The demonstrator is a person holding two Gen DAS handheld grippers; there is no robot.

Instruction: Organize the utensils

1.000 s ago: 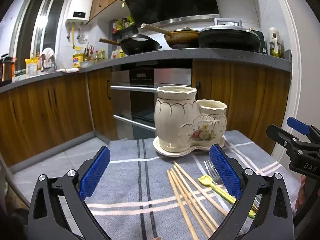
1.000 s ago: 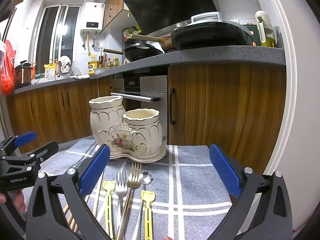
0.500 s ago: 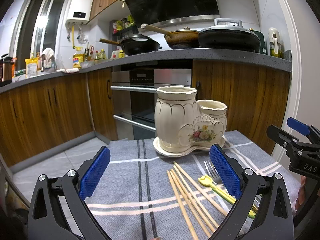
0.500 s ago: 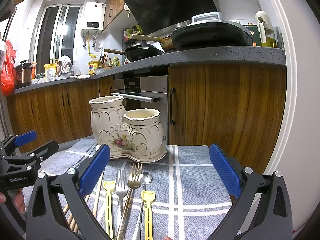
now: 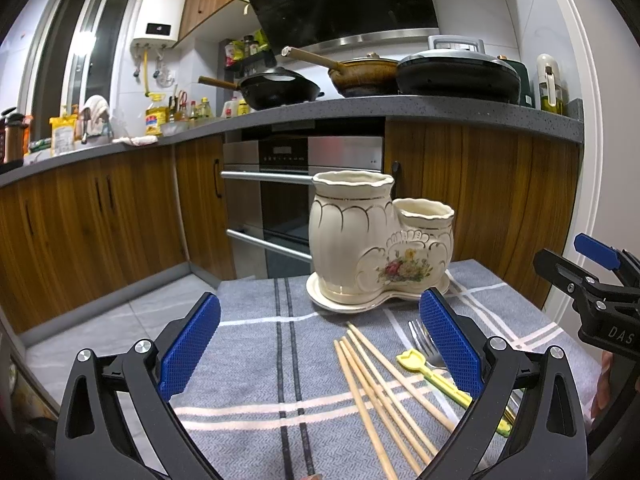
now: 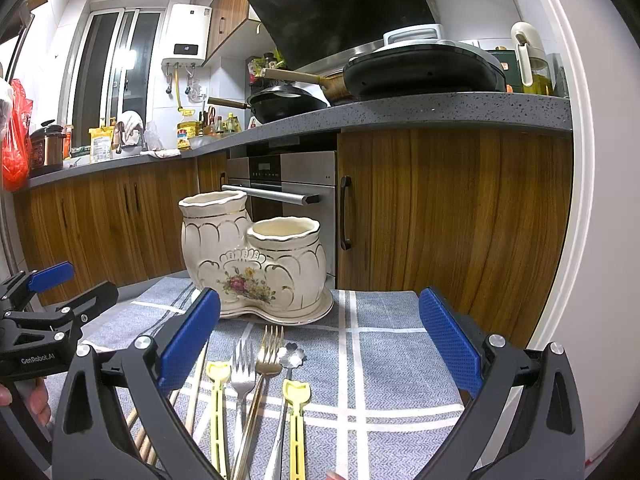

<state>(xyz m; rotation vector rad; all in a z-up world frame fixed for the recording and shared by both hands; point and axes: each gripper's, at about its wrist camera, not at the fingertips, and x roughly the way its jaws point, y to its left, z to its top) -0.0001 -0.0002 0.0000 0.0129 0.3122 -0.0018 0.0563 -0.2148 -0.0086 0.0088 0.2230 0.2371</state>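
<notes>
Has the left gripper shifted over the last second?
No. In the left wrist view the ceramic holder and chopsticks sit where they did against the left gripper, open.

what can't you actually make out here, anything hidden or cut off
- Holder insides: both views look from below its rims, so its walls hide any contents.
- Chopsticks: lower ends cut off by the left wrist view's bottom edge; mostly behind the right gripper in the right wrist view.
- Forks and yellow utensils: handles run off the bottom edge.

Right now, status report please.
Left gripper open, empty. Right gripper open, empty. Chopsticks, forks flat on cloth; ceramic holder empty, unobstructed.
</notes>
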